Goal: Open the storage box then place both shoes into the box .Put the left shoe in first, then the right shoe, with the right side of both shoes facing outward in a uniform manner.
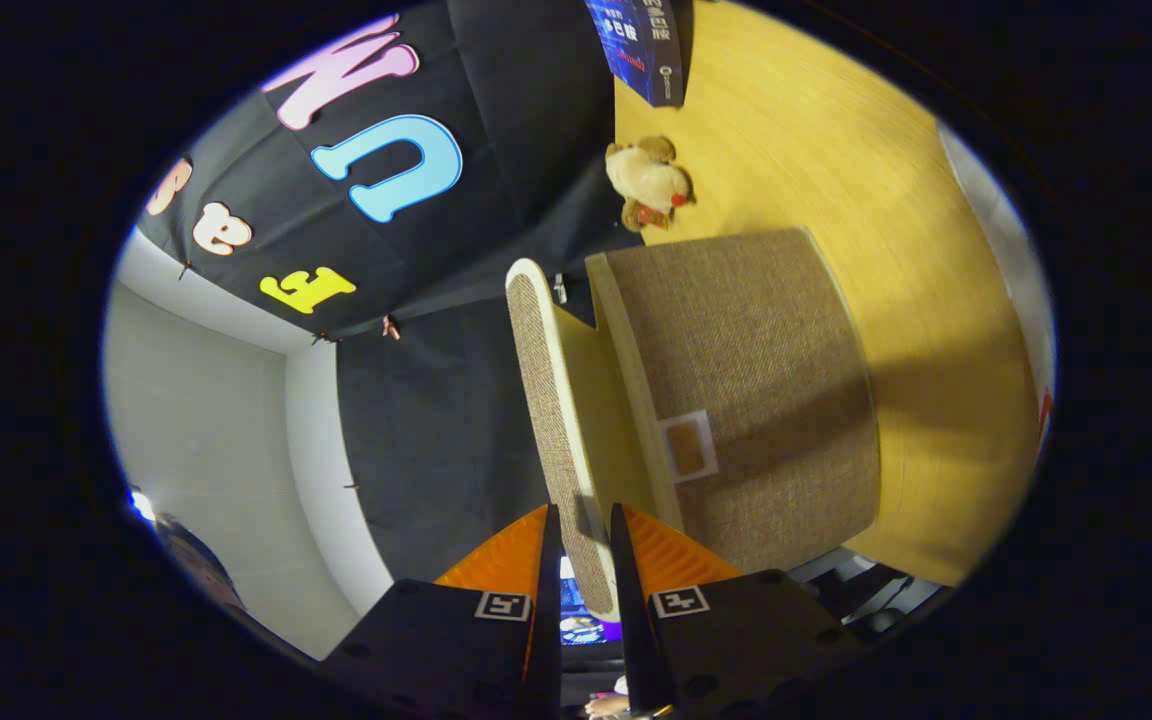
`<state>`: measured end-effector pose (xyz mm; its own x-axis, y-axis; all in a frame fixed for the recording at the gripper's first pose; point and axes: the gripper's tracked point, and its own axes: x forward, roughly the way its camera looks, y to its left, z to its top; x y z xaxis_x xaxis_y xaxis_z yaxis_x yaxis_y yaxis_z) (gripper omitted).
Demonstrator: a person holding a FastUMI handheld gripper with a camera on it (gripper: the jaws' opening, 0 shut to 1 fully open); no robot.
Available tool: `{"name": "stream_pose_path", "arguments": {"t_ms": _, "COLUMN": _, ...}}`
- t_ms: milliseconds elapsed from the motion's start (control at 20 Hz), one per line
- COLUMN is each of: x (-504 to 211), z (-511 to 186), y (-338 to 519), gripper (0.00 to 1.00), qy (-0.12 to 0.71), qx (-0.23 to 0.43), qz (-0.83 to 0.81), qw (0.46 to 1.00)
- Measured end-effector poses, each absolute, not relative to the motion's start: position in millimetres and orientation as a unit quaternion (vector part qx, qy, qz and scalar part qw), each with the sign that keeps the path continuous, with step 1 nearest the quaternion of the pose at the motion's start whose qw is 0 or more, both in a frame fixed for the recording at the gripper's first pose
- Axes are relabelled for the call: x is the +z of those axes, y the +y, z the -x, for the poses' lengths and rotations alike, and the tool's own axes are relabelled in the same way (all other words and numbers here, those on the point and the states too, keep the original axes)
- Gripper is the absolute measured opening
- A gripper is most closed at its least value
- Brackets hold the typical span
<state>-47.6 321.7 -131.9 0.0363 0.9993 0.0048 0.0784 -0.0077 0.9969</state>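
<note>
Currently my tongs (584,560) clamp the lid (548,420) of the storage box (756,400), swung partly open; next, I judge, swing it fully clear.

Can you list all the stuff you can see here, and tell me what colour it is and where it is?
storage box: one, brown woven, on the table, just beyond the fingers.
lid: one, brown with cream rim, lifted off the box, its edge between the fingers.
table: one, yellow wood, under the box.
plush toy: one, tan and cream, on the table beyond the box.
gripper: one, orange-and-black fingers pinching the lid's edge.
</note>
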Motion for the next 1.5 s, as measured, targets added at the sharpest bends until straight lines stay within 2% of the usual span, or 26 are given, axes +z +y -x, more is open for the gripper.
{"name": "stream_pose_path", "arguments": {"t_ms": 50, "x": -128.5, "z": 50.1, "y": 323.4, "gripper": 0.29, "qy": 0.513, "qx": 0.471, "qz": -0.533, "qw": 0.481}}
{"name": "stream_pose_path", "arguments": {"t_ms": 100, "x": -137.0, "z": 47.1, "y": 322.2, "gripper": 0.29, "qy": 0.523, "qx": 0.455, "qz": -0.523, "qw": 0.497}}
{"name": "stream_pose_path", "arguments": {"t_ms": 200, "x": -144.0, "z": 45.0, "y": 322.7, "gripper": 0.08, "qy": 0.522, "qx": 0.444, "qz": -0.507, "qw": 0.522}}
{"name": "stream_pose_path", "arguments": {"t_ms": 250, "x": -141.3, "z": 47.2, "y": 325.8, "gripper": 0.06, "qy": 0.527, "qx": 0.442, "qz": -0.506, "qw": 0.521}}
{"name": "stream_pose_path", "arguments": {"t_ms": 550, "x": -101.7, "z": 55.3, "y": 334.0, "gripper": 0.05, "qy": 0.519, "qx": 0.435, "qz": -0.476, "qw": 0.561}}
{"name": "stream_pose_path", "arguments": {"t_ms": 1000, "x": -14.2, "z": 73.2, "y": 389.7, "gripper": 0.05, "qy": 0.479, "qx": 0.465, "qz": -0.406, "qw": 0.624}}
{"name": "stream_pose_path", "arguments": {"t_ms": 1500, "x": 19.5, "z": 92.5, "y": 502.6, "gripper": 0.05, "qy": 0.485, "qx": 0.460, "qz": -0.381, "qw": 0.638}}
